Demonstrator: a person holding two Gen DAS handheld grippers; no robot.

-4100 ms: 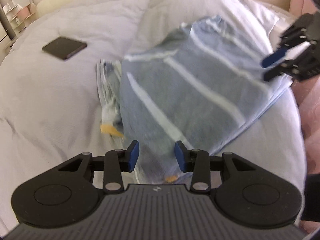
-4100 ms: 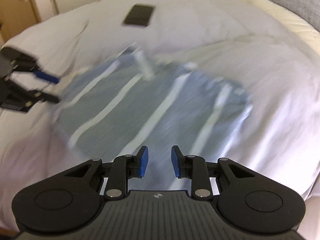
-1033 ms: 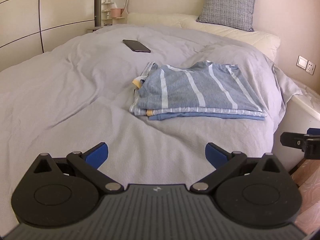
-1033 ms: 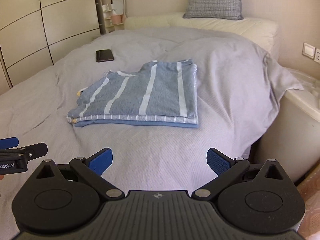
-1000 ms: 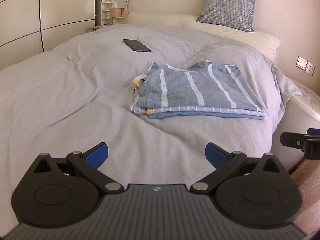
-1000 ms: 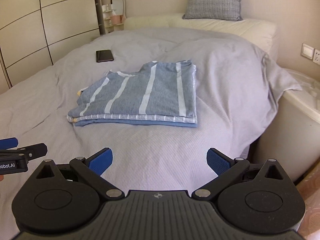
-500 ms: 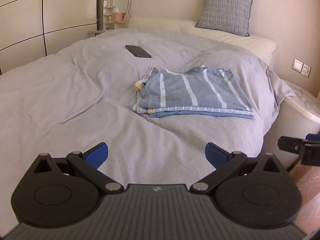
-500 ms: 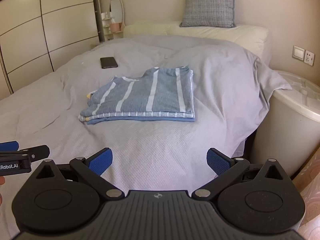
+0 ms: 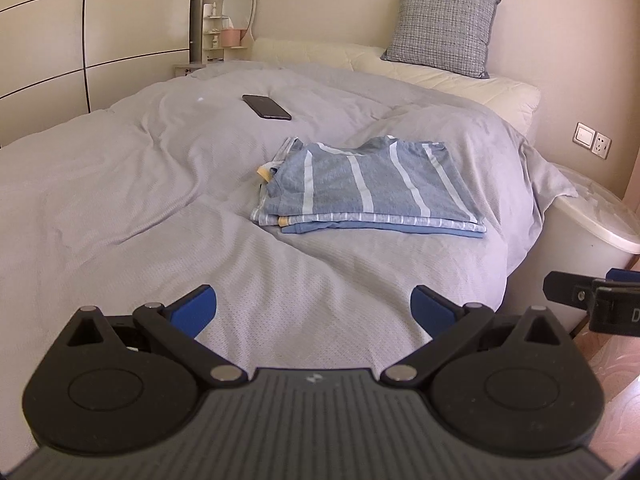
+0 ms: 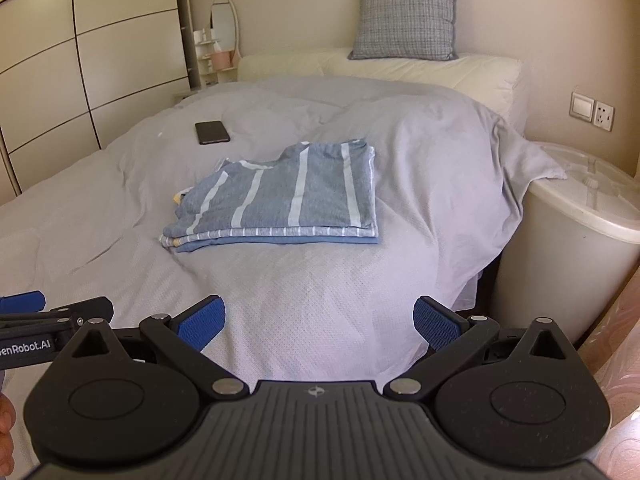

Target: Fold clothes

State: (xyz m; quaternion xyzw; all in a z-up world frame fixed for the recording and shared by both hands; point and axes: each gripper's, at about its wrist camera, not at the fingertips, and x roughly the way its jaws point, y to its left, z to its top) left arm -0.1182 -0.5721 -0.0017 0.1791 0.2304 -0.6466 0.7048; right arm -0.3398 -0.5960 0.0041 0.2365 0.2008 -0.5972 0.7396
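Note:
A folded stack of blue clothes with white stripes (image 9: 368, 188) (image 10: 280, 200) lies flat on the grey bedspread (image 9: 120, 200) (image 10: 420, 168), toward the bed's right side. My left gripper (image 9: 314, 306) is open and empty, held well back from the stack near the foot of the bed. My right gripper (image 10: 320, 320) is likewise open with nothing between its blue pads (image 10: 436, 326). The right gripper's tip (image 9: 580, 292) shows at the right edge of the left wrist view, and the left gripper's finger (image 10: 52, 312) at the left edge of the right wrist view.
A black phone (image 9: 266, 107) (image 10: 212, 132) lies on the bedspread behind the stack. A grey checked pillow (image 9: 440, 28) leans at the headboard. A white round bedside unit (image 10: 572, 240) stands right of the bed. Wardrobe doors (image 10: 80, 60) line the left wall.
Both grippers, earlier nearly shut close over the striped top, are now wide open and pulled back from the bed. The folded stack looks smaller and farther away than half a second ago.

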